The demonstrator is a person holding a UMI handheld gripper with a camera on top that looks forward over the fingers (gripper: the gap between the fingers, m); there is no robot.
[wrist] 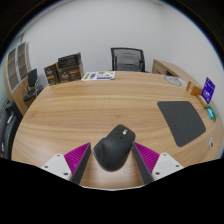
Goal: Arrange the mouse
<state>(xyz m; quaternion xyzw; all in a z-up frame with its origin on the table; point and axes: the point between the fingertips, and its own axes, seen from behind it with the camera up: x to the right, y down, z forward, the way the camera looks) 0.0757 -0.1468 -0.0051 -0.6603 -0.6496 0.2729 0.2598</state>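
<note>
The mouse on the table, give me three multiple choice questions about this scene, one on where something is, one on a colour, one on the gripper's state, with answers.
1. Where is the mouse?
A. On the mouse pad
B. Between the gripper's fingers, on the wooden table
C. On the office chair

2. What colour is the mouse pad?
A. Dark grey
B. Red
C. Yellow

3. What is the gripper doing?
A. Shut on the mouse pad
B. Open, the mouse between its fingers
C. Shut with nothing in it

Answers: 1 B, the mouse sits on the table between the magenta pads. 2 A, the pad beyond and to the right is dark grey. 3 B, table shows between each finger and the mouse.
</note>
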